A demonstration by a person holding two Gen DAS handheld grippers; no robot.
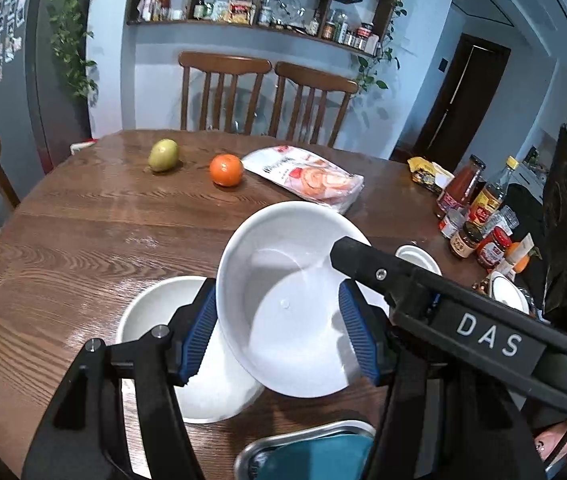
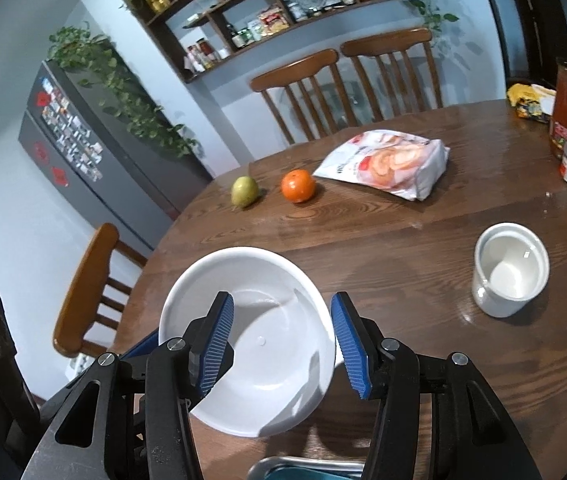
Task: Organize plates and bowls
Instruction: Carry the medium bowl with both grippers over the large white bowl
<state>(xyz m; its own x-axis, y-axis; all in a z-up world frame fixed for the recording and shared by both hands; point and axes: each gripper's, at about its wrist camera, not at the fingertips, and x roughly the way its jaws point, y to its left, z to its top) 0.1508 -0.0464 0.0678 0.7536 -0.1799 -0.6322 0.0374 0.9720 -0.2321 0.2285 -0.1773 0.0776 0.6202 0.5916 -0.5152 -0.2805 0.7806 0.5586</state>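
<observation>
A large white bowl (image 1: pixel 283 304) is tilted between the blue pads of my left gripper (image 1: pixel 279 336), whose jaws stand wide on either side of it; the left pad (image 1: pixel 199 332) touches its outer wall. Under it a second white bowl (image 1: pixel 155 312) sits on the wooden table (image 1: pixel 83 232). My right gripper (image 2: pixel 281 348) is open around the same large bowl (image 2: pixel 259 344), its left pad inside the rim. Its black body (image 1: pixel 443 300) crosses the left wrist view. A small white cup (image 2: pixel 509 268) stands to the right.
A green fruit (image 1: pixel 163 155), an orange (image 1: pixel 226 170) and a snack bag (image 1: pixel 303 176) lie further back. Sauce bottles and jars (image 1: pixel 471 212) crowd the right edge. A metal tray with a teal cloth (image 1: pixel 307 452) sits at the near edge. Chairs stand around the table.
</observation>
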